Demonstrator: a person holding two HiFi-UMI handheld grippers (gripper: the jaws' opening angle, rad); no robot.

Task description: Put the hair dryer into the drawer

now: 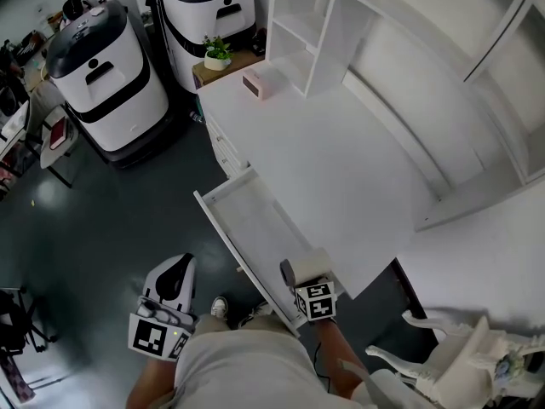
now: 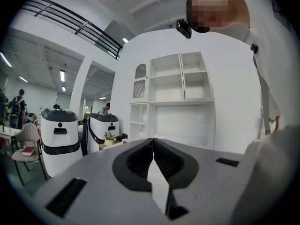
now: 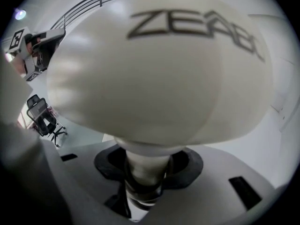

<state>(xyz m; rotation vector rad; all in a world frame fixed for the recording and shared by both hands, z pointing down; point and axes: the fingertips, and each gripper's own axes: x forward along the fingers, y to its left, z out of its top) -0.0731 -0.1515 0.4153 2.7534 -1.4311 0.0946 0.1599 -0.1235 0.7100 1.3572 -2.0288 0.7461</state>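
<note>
My right claw (image 3: 146, 175) is clamped on the hair dryer (image 3: 159, 64) handle, holding the dryer over the corner of the open drawer (image 1: 255, 224) nearest me. My left claw (image 2: 153, 149) is closed on nothing, out past the drawer's front edge, above the floor (image 1: 111, 220).

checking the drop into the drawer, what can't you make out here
Right gripper view: the hair dryer fills the frame and hides the drawer.
Head view: the drawer's near end is covered by the right gripper and the person's torso.
Left gripper view: aimed at the shelves, drawer out of frame.
</note>
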